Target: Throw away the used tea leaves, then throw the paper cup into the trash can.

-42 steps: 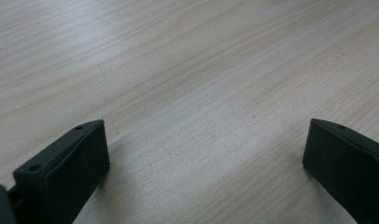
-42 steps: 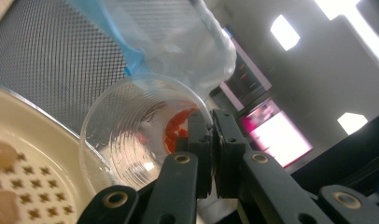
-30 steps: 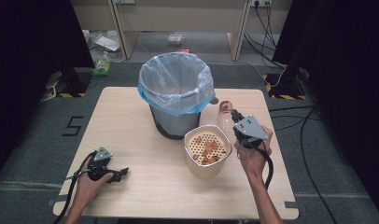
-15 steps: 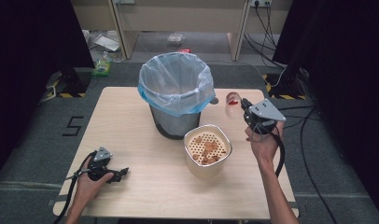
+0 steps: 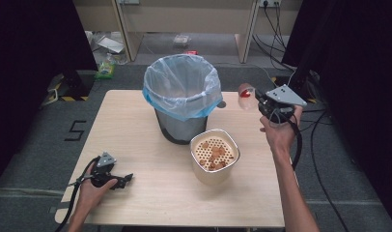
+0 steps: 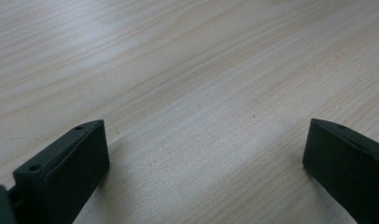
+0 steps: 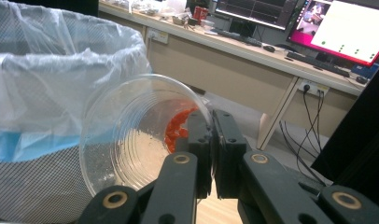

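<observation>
The right claw (image 5: 258, 100), jaws clenched on the rim of a clear plastic cup (image 7: 141, 133) with red residue inside, has lifted it off the wooden surface (image 5: 136, 145) from beside the cream perforated food container (image 5: 214, 154). The cup now hangs tilted near the mesh bin lined with a translucent bag (image 5: 182, 92), probably for dumping. The left claw (image 5: 124, 180) rests released on the surface.

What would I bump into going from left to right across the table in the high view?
Left hand-held gripper → trash bin with plastic liner → clear plastic cup with red bits inside → right hand-held gripper, pinching the cup's rim.
</observation>
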`<state>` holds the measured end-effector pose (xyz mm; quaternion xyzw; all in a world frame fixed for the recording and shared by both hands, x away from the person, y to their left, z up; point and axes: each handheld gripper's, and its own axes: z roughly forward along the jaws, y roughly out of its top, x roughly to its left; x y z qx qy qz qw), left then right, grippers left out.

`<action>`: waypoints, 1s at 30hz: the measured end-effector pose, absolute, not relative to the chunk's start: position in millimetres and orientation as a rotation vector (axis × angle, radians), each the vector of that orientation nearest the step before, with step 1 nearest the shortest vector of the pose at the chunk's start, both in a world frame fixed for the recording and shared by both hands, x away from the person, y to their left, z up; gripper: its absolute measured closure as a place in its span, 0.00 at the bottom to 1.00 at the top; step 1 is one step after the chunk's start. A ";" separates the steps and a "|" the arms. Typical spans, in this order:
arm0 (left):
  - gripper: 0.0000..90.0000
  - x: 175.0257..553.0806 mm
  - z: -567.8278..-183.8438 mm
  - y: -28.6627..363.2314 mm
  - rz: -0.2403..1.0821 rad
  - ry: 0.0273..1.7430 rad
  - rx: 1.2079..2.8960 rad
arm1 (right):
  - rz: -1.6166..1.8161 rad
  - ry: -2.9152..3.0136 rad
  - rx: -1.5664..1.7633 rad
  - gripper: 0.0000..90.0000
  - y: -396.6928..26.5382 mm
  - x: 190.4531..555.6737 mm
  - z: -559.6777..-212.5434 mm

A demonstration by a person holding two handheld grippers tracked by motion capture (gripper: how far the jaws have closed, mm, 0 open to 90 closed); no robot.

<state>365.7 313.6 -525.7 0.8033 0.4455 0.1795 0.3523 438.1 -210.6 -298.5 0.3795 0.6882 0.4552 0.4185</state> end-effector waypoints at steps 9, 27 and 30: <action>0.00 365.8 -525.7 313.7 0.464 1.152 2.079 | 1.155 1.717 0.942 0.97 -206.6 444.6 -278.9; 0.00 365.7 -525.8 313.6 0.465 1.152 2.078 | 1.212 1.722 0.891 0.97 -177.1 460.8 -235.3; 0.00 365.7 -525.8 313.6 0.465 1.152 2.078 | 1.213 1.735 0.866 0.97 -166.0 463.8 -228.8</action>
